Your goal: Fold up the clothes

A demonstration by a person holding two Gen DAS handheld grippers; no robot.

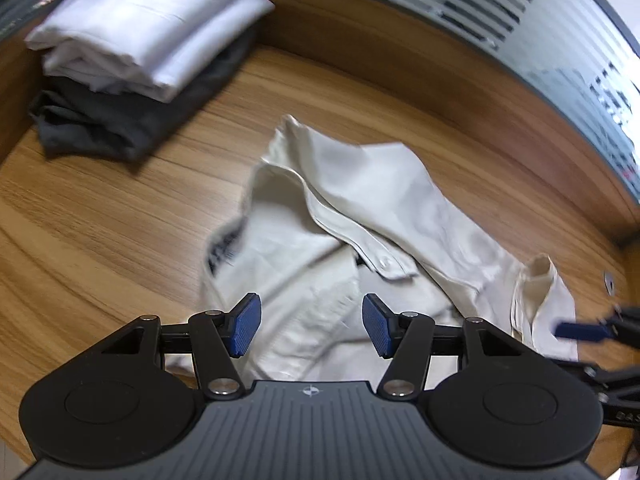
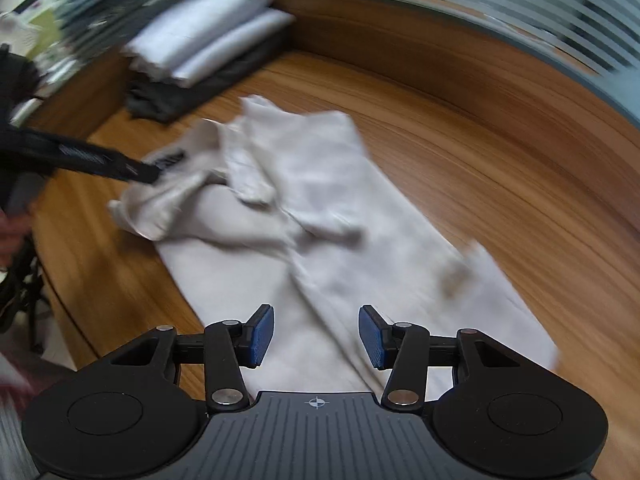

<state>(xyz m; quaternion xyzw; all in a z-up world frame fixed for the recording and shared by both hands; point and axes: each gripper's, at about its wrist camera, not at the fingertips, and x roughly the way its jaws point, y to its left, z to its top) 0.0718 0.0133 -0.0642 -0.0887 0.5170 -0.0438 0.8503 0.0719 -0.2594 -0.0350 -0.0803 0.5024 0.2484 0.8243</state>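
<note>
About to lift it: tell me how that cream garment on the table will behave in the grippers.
The cream garment lies rumpled and creased, so it will probably hang limp. Its buttoned flap may flop open. It looks thin, likely light.

Blurred all over in the right wrist view, so the cream trousers [image 2: 320, 216] show no seams or buttons, and a brownish smudge [image 2: 454, 276] on the cloth too fuzzy to name. Cut off at the top left edge in both views: the stack of folded clothes [image 1: 132, 40], with the dark writing on the label [image 1: 222, 250] too small and smeared to read. Only partly seen at the right edge of the left wrist view: the right gripper [image 1: 580, 330], just one blue pad and a bit of black frame, with a tiny grey thing [image 1: 610, 282] on the table [image 1: 100, 216] too small to tell.
</note>
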